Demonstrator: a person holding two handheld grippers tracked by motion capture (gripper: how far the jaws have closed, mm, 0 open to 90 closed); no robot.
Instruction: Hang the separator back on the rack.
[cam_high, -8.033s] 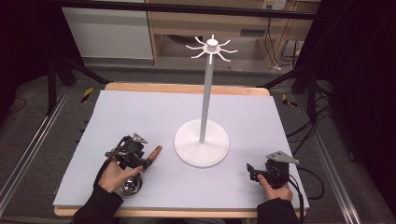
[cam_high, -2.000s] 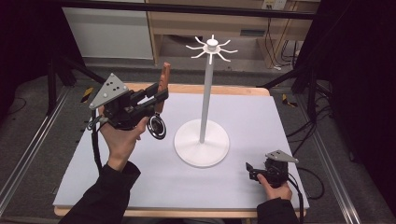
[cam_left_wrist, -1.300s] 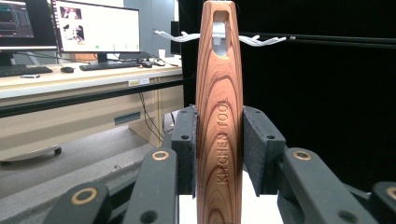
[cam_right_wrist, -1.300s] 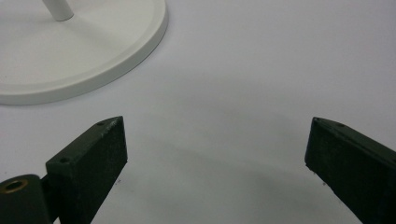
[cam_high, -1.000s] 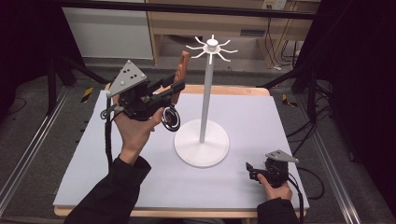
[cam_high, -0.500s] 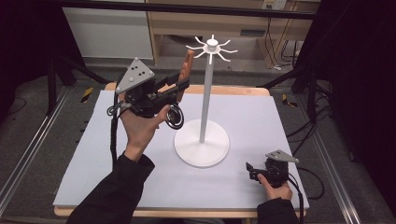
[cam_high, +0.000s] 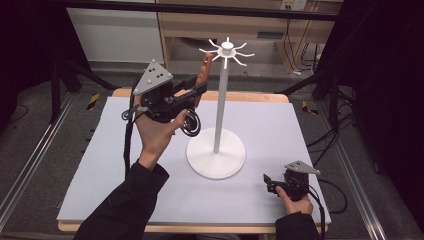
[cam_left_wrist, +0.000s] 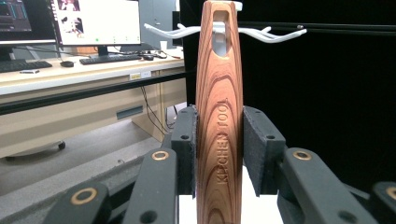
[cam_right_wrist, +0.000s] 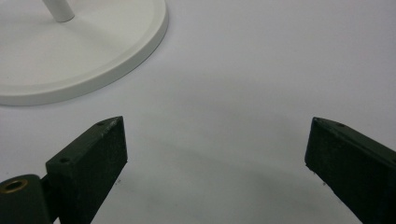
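Observation:
A white stand (cam_high: 216, 159) with a tall pole and a crown of hooks (cam_high: 227, 50) stands mid-table. My left gripper (cam_high: 197, 92) is raised left of the pole and shut on a wooden kitchen tool handle (cam_high: 204, 71). In the left gripper view the handle (cam_left_wrist: 219, 116) stands upright between the pads, marked "KITCHEN TOOL". Its hanging slot (cam_left_wrist: 220, 32) sits level with the white hooks (cam_left_wrist: 266, 33) just behind it. A dark round tool head (cam_high: 190, 124) hangs below the hand. My right gripper (cam_high: 268, 184) rests open on the mat at the front right, with nothing between its fingers (cam_right_wrist: 93, 154).
The stand's round base (cam_right_wrist: 88, 51) lies just ahead-left of my right gripper. The table is covered by a pale grey mat (cam_high: 115, 165). Metal rails (cam_high: 30, 165) run along both sides. Desks with monitors (cam_left_wrist: 95, 21) lie beyond.
My left gripper has lifted the wooden tool off the mat and carried it up and to the right, close to the stand's hooks. The right gripper has stayed put.

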